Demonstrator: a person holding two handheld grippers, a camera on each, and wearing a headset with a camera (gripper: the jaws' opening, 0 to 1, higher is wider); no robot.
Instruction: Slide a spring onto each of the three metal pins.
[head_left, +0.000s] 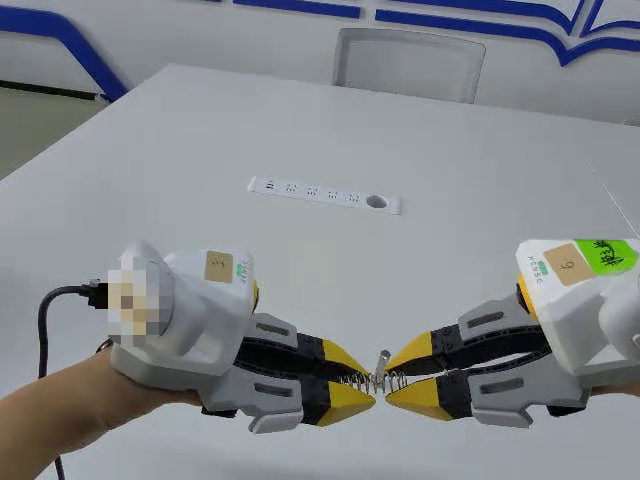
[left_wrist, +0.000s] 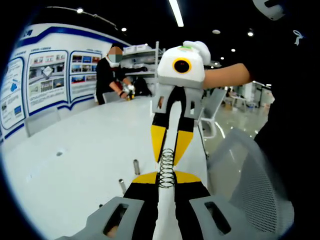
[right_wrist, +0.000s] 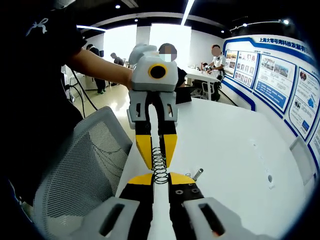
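Left tongs (head_left: 362, 388) and right tongs (head_left: 392, 382) meet tip to tip low over the white tabletop (head_left: 300, 130). They share one thin coiled steel spring (head_left: 374, 381), which bridges the small gap between them. Each pair looks clenched on one end of the spring, with the yellow-tipped jaws pinched nearly together around the coils. Holding both ends probably keeps the floppy coil straight while it is passed or re-gripped, so that an open end can be aimed. A short standing metal pin (head_left: 383, 360) sits just behind the meeting tips and is bare. In the left gripper view, one such pin (left_wrist: 136, 166) and another (left_wrist: 121, 186) stand on the tabletop to the left of those jaws, also bare, so I judge that no visible pin carries a spring yet. Both tools lie nearly level and point inward at each other. A bare forearm (head_left: 55, 420) carries the left tongs, coming in from their outer side with the wrist roughly straight.
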